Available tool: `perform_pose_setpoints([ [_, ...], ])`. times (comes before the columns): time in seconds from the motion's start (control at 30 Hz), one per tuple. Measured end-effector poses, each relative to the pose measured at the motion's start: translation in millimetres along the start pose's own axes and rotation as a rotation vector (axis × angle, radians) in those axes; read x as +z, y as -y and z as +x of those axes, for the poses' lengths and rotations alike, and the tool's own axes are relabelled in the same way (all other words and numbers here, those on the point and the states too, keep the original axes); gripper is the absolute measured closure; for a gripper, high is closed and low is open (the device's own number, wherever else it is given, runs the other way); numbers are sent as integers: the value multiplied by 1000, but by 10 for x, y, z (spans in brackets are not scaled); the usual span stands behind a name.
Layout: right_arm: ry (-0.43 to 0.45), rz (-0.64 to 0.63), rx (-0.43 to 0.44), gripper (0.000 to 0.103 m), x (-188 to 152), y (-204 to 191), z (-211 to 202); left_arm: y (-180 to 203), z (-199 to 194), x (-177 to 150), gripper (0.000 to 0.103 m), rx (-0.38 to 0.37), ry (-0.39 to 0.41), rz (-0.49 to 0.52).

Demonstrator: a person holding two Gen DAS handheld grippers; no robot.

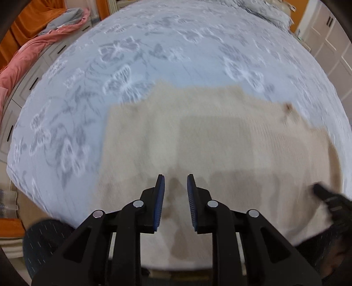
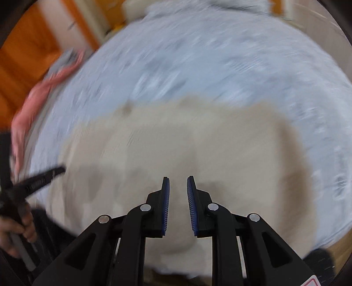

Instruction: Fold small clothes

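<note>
A beige knit garment [image 1: 220,136] lies flat on a bed with a pale blue flowered cover [image 1: 176,44]. A small brown mark shows near the garment's far right corner. My left gripper [image 1: 176,178] hovers over the garment's near part, its blue pads a little apart with nothing between them. Its shadow falls on the cloth below. In the blurred right wrist view the same garment [image 2: 187,136] fills the middle, and my right gripper [image 2: 177,180] stands over it, open a little and holding nothing. The other gripper [image 2: 44,176] shows at the left edge, held by a hand [image 2: 15,228].
A pink blanket [image 1: 33,50] is heaped on white drawers [image 1: 26,88] left of the bed, in front of an orange curtain [image 1: 37,15]. White cupboard doors [image 1: 330,44] stand at the right. A pillow [image 1: 270,13] lies at the bed's far end.
</note>
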State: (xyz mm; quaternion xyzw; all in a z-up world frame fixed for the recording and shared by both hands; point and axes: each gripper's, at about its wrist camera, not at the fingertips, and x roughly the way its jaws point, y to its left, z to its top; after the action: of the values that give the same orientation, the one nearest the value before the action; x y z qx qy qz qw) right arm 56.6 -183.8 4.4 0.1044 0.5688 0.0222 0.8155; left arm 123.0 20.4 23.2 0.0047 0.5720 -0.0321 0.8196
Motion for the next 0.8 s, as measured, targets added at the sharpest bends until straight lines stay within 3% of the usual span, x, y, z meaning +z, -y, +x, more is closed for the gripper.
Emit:
perform_pose_setpoints([
  [0.03,-48,-7,-12,85,-64,-47,152,43,0,-79,83,-1,-13,6],
  [0.1,-14,-22,-41,85,-89,-110,72,93,3,-205,83,-6,-33,7],
  [0.23,34,6,16,85,-104,-115,-242,140,-29,-360,78,13,-30,25],
  [0.37,-46,15,-29,85,-205,4,53,157,-55,-423,77,11,-31,21],
  [0.5,-24,14,-34,84,-218,-55,-17,120,-79,-464,77,18,-29,24],
  [0.57,3,27,11,84,-178,-114,-158,72,-85,-482,75,18,-29,11],
  [0.67,23,1,21,84,-103,-251,-221,-105,-122,-487,65,4,-11,-55],
  [0.73,17,-10,29,84,-51,-325,-174,-341,-166,-464,51,-2,16,-141],
  [0.8,-4,-21,26,84,-22,-395,-59,-585,-174,-430,46,3,32,-215],
])
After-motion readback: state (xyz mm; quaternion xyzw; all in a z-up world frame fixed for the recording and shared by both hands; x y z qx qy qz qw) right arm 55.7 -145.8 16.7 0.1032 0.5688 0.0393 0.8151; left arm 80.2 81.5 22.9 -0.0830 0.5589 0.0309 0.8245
